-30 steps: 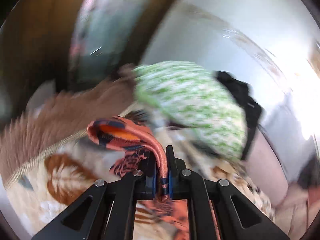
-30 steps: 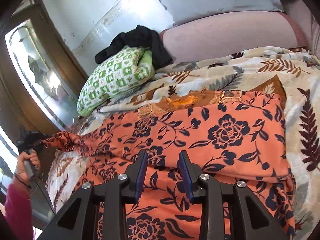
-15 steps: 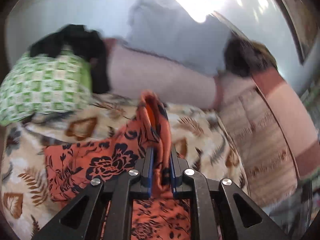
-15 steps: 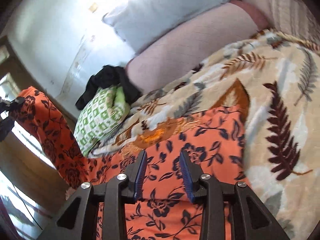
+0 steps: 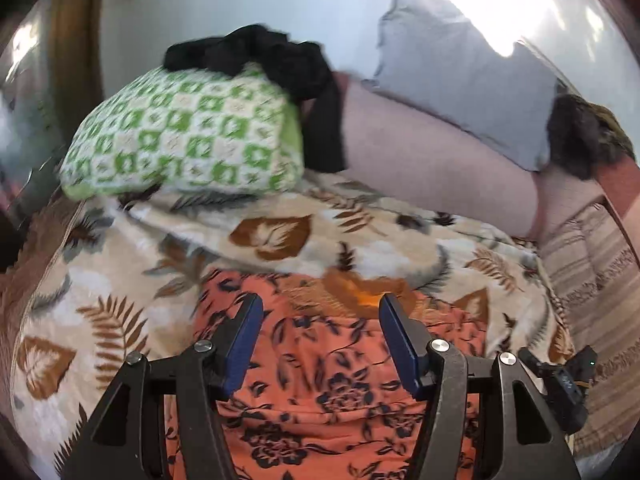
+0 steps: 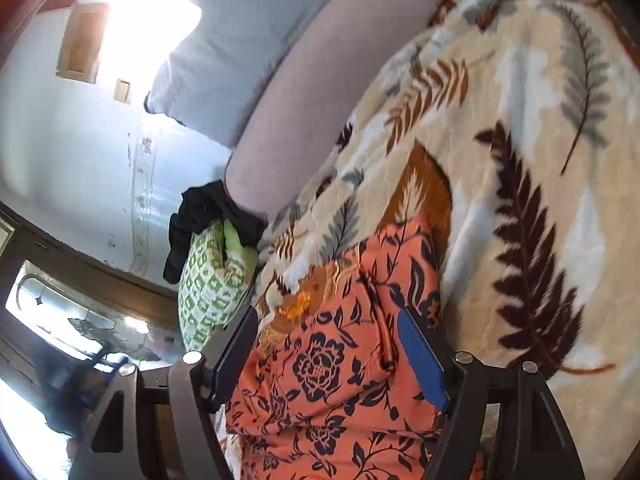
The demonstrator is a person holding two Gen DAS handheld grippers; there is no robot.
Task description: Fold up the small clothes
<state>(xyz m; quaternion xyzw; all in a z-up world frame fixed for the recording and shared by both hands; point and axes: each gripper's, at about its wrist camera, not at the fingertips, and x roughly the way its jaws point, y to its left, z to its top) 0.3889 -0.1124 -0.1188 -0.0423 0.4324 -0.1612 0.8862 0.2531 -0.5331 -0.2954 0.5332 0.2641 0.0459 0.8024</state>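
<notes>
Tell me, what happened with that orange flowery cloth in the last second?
The left gripper carried a pinched edge of the orange floral cloth across and let go; its jaws are opening, and the cloth lies doubled over on the leaf-print blanket. The right gripper is opening too, gripping nothing. The green checked pillow stayed put.

A home bedroom: a bed spread with a leaf-print blanket (image 5: 280, 240), a green-checked pillow (image 5: 188, 140), a grey pillow (image 5: 460, 68) and a pink bolster (image 5: 432, 160) against the wall
</notes>
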